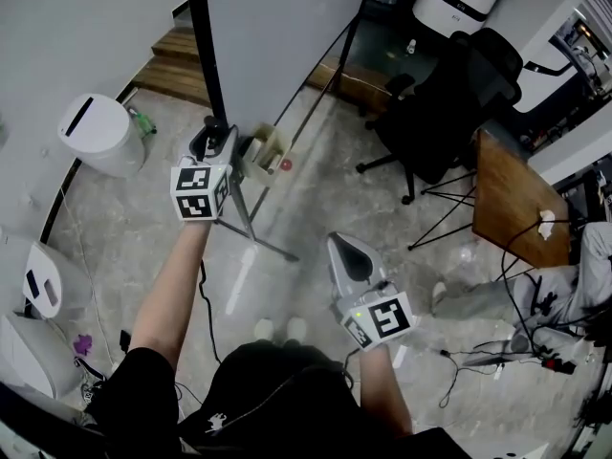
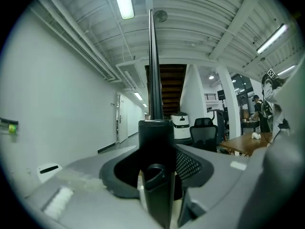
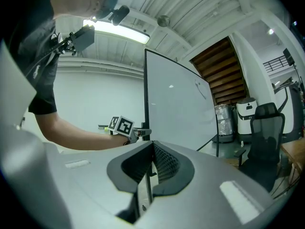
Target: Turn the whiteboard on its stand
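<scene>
Whiteboard [image 1: 277, 36] is seen at 12 o'clock in the head view, standing upright on its stand [image 1: 251, 226], whose grey legs are spread over the mottled floor [image 1: 316, 180]. Its black frame post [image 1: 203, 46] runs down the board's left edge. The left claw [image 1: 214, 132] is clamped on that post low down, just above the legs. In the left gripper view the dark post fills the space between the two jaws, with a pad pressed against each side, and the thin edge of the board rises straight up toward the ceiling lights.

The right claw [image 1: 342, 245] is held at about 4 o'clock from the left one, well apart from the board and over bare floor. Its jaws are drawn together with only a slim slit left, and nothing is held between them. In the right gripper view the board's white face is seen ahead, with the left forearm reaching in to the post.

A white bin [image 1: 100, 134] stands at 10 o'clock, near the wall. A black office chair [image 1: 449, 94] is placed at 2 o'clock, and a wooden table [image 1: 516, 194] at 3 o'clock, both well apart from the board.
</scene>
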A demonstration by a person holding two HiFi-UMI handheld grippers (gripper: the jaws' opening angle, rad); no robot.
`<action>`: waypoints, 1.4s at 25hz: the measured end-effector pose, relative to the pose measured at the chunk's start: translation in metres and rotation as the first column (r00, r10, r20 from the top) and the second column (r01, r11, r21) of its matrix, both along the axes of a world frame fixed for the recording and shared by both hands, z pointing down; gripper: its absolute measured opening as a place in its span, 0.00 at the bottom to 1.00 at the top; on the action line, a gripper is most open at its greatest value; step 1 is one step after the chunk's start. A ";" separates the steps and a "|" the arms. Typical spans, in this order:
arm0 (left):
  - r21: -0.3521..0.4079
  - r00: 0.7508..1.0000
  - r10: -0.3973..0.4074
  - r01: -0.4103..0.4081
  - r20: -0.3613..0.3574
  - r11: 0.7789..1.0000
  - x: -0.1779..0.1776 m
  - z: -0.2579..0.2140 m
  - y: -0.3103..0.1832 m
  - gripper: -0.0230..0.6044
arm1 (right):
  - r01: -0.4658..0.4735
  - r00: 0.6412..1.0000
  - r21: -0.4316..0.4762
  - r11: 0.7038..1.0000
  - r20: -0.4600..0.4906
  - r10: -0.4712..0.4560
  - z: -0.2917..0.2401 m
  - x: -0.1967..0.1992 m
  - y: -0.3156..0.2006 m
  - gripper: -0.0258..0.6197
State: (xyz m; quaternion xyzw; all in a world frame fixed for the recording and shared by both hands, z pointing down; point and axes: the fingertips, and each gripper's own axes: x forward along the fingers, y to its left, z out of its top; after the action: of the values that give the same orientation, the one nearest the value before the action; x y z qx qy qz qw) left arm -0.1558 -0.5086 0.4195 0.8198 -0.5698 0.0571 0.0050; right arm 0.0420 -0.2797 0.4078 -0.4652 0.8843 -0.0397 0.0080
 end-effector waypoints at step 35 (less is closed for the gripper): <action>-0.041 0.999 -0.019 0.017 -0.045 0.999 0.004 0.003 0.060 0.34 | -0.028 0.999 0.025 0.999 0.020 0.028 -0.007 0.020 0.048 0.05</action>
State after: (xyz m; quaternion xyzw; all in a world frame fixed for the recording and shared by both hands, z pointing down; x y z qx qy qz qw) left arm -0.1521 -0.4489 0.4222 0.8153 -0.5758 0.0499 0.0349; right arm 0.0622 -0.2312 0.4005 -0.4769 0.8780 -0.0328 0.0231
